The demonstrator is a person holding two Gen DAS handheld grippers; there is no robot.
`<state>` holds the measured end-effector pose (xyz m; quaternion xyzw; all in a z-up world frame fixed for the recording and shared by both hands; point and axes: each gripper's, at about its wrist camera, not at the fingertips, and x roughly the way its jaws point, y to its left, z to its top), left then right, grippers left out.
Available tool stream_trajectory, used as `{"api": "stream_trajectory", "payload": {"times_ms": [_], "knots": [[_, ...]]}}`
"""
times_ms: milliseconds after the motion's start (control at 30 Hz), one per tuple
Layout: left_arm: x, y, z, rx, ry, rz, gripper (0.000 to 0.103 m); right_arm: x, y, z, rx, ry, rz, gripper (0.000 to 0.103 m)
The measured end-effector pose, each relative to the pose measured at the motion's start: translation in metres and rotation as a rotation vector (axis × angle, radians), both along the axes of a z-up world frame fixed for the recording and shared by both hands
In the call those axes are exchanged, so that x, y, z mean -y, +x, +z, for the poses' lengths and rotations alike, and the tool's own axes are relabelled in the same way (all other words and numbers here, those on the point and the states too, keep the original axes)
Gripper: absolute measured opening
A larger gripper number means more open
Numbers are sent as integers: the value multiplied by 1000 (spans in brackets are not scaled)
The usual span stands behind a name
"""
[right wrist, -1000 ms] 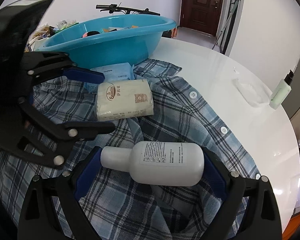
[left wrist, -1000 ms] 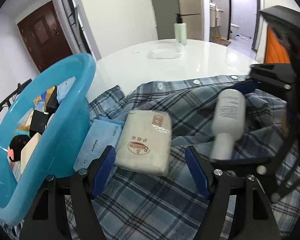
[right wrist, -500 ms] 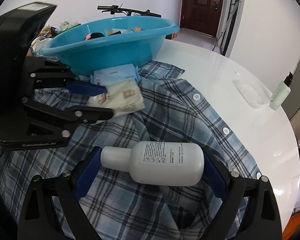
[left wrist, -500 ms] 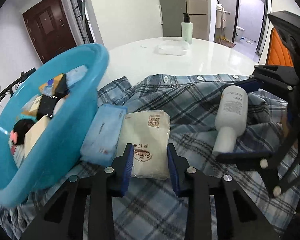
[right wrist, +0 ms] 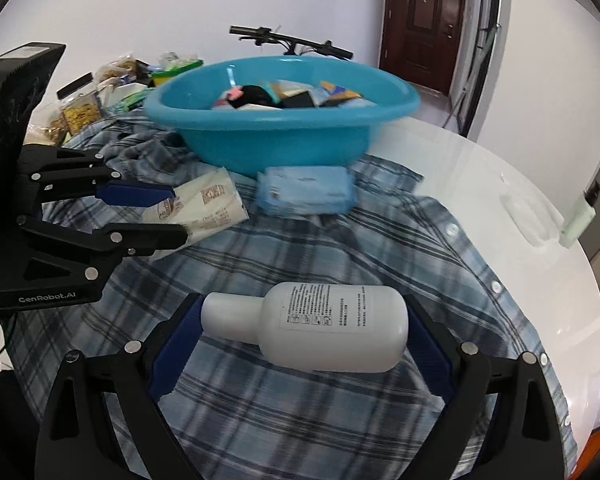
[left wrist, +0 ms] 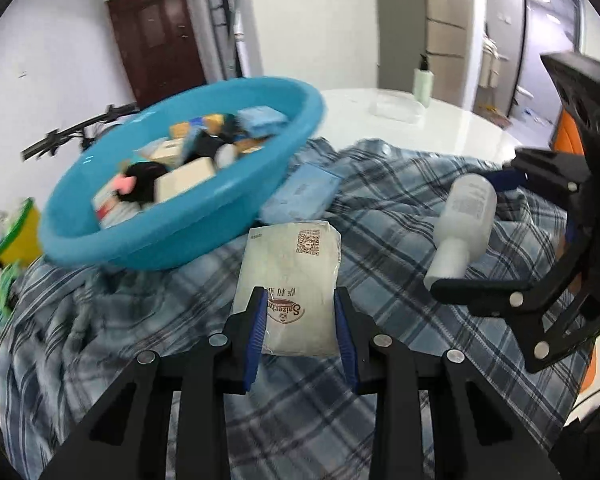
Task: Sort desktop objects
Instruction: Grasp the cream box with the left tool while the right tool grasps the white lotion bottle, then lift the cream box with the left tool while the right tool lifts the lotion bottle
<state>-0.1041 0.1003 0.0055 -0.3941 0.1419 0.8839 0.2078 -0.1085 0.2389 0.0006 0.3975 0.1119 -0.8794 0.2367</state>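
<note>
Two grips: both my grippers are loaded, one item each.
Left wrist view, hold: my left gripper (left wrist: pixel 300 320) is clamped on the near end of the cream tissue pack (left wrist: pixel 294 284), which looks lifted off the plaid shirt (left wrist: pixel 380 380).
Left wrist view, target: the blue basin (left wrist: pixel 188 236) sits just ahead and left, already holding many small items; a blue wipes pack (left wrist: pixel 300 196) lies against its wall.
Left wrist view, risk: I pinch only the pack's end, so the soft wrapper may sag or slip out during the swing to the basin.
Right wrist view, hold: my right gripper (right wrist: pixel 304 332) grips the white bottle (right wrist: pixel 312 326) end to end, cap on one pad, base on the other.
Right wrist view, risk: this lengthwise pinch on smooth plastic looks weak; a tilt could pop the bottle free onto the shirt.
Right wrist view, crowding: my left gripper is near, so both heading for the basin together could collide.
</note>
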Motion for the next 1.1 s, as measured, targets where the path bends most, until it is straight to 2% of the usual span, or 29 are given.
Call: {"api": "stream_trajectory", "payload": {"times_ms": [100, 267, 400, 600, 767, 900, 1100], "knots": [[14, 8, 9, -37, 22, 56, 35, 10, 6, 7, -22, -18, -14, 94], [42, 19, 18, -67, 100, 166, 35, 24, 18, 23, -91, -46, -88, 94], [54, 29, 15, -99, 88, 263, 35, 30, 22, 33, -122, -90, -132, 94], [72, 42, 18, -138, 148, 341, 35, 41, 37, 48, -236, -107, -220, 94], [79, 51, 24, -183, 172, 367, 35, 54, 50, 50, -309, -120, -258, 94], [83, 55, 29, -203, 188, 368, 35, 64, 56, 52, -362, -91, -257, 94], [89, 55, 27, -197, 194, 382, 35, 67, 53, 50, -347, -94, -253, 94]]}}
